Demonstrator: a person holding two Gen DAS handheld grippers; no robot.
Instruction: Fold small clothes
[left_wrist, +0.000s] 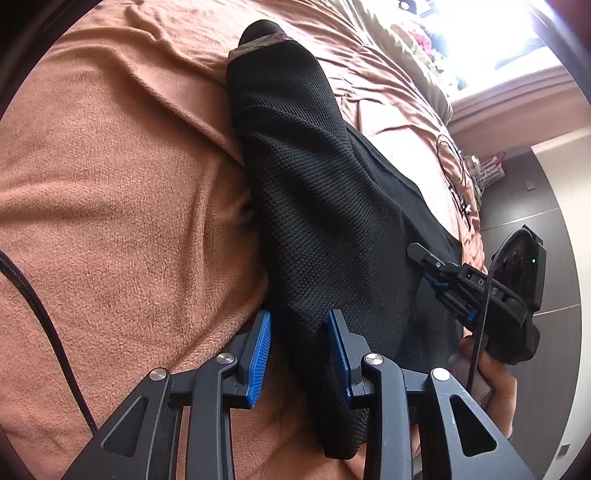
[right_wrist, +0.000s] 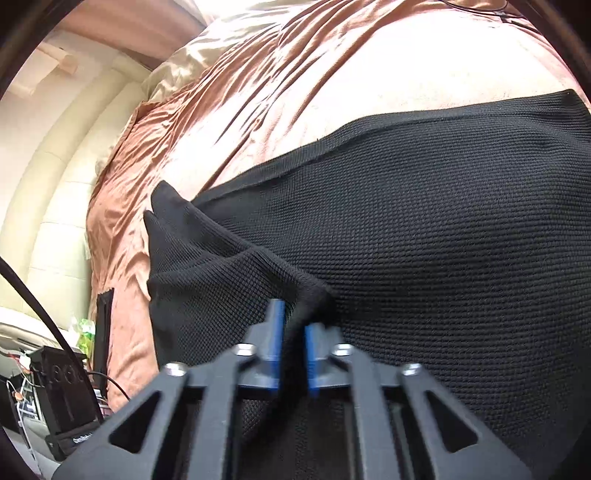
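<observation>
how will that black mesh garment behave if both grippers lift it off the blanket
Probably floppy: the black mesh garment already drapes and bunches between the left gripper. Likely light, since a small pinch in the right gripper raises a fold. The blanket is fuzzy, so dragging may snag.

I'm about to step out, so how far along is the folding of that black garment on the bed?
Early. Done: the black mesh garment is spread on the brown blanket. In hand: the right gripper pinches one edge, and the left gripper has a bunched end between its pads. Left: no finished fold shows yet.
</observation>
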